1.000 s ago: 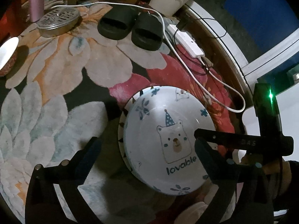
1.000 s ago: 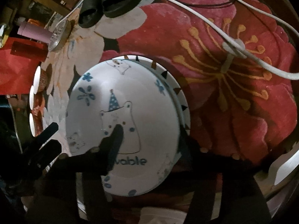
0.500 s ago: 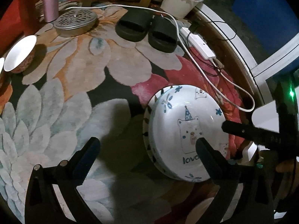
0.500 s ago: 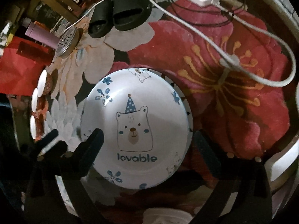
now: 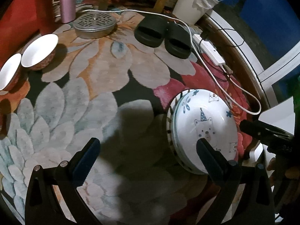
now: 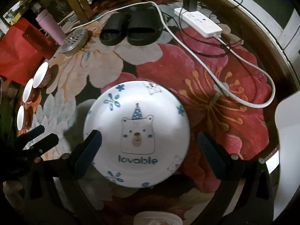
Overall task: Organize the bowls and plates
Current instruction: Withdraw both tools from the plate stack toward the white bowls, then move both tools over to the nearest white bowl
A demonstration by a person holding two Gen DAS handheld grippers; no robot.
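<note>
Both tongs, left and right, gape empty, their jaws opening, over the plates; a careless dip could knock the stack askew.

The bear plate reads "lovable" (blue lettering, apparently lowercase).

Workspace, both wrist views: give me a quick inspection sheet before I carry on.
Surface: floral rug, bare in the middle.
Job's things: bear plate face up on another plate; three bowls in a row at the rug's left edge.
Clutter: slippers, metal lid, pink bottle, white bucket.
Grippers: left gripper open, empty; right gripper jaws opening, nothing gripped, above the bear plate.
Cables: white cable and power strip on the rug's far right.
Surroundings: chair legs, red bag.
</note>
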